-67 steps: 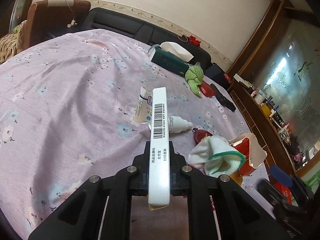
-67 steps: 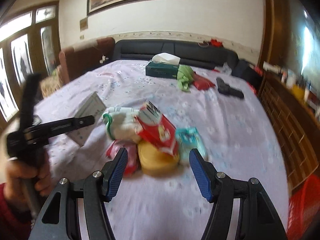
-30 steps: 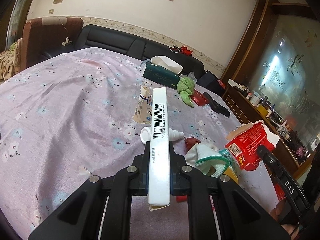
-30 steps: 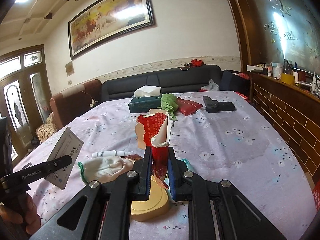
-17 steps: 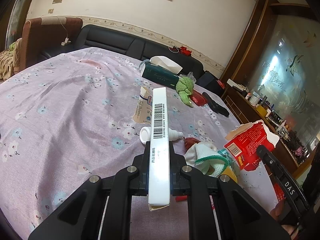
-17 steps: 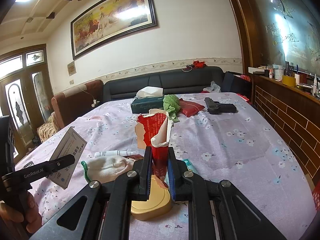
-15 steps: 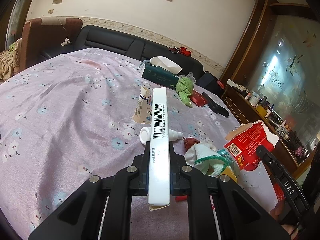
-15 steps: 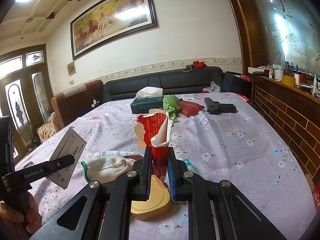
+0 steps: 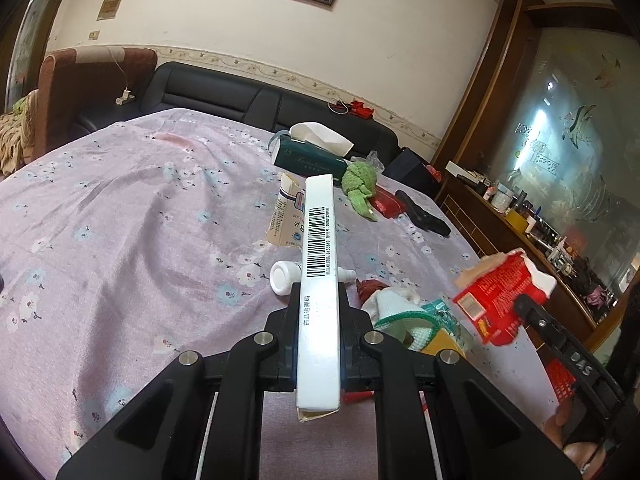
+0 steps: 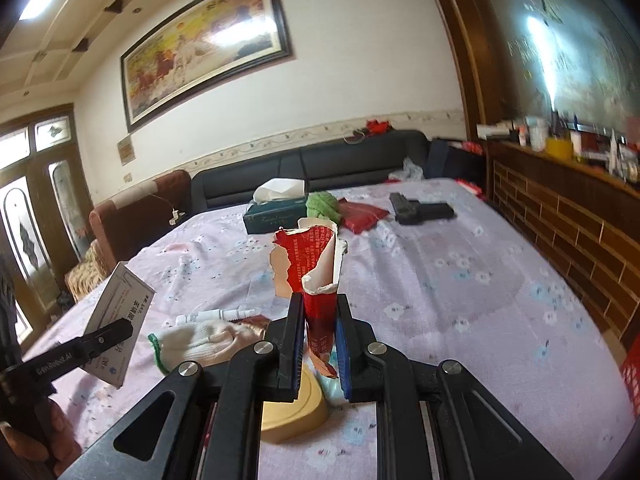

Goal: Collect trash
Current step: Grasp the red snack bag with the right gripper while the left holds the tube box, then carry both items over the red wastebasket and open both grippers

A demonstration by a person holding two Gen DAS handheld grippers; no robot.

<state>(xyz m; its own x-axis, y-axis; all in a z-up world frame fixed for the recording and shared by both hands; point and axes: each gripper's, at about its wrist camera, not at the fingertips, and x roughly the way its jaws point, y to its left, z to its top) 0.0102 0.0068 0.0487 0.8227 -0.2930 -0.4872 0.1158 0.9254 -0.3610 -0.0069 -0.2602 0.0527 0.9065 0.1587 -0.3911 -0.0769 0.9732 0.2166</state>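
Two pieces of trash are already in hand. The left claw [image 9: 319, 320] is clenched on a flat white box [image 9: 319, 280] with a barcode along its edge, held up off the worktop [image 9: 120, 232]. The right claw [image 10: 318, 320] is clenched on a torn red packet [image 10: 310, 268], which stands upright between the jaws above the flowered cloth.

More bits lie below and between the claws: a white glove [image 10: 196, 342] with a green cuff, a small white bottle [image 9: 286, 276] on its side, a round yellow tin [image 10: 296, 410] just under the right claw, and a torn paper packet [image 9: 286, 220] farther back. A tissue box [image 10: 276, 214], a green cloth [image 10: 322, 206] and a black gun-shaped thing [image 10: 420, 210] sit near the far edge and look less like trash.

The step in hand looks like carrying both pieces to a bin; a red basket [image 10: 632, 368] shows at the right edge of the worktop and may be it, though I cannot be sure. To do it well, keep both grips firm. The box is pinched near one end, so it could swing if the wrist rolls. The red packet is soft and torn, so it may slip or tear further; carry it upright and let go only once it is over the bin.
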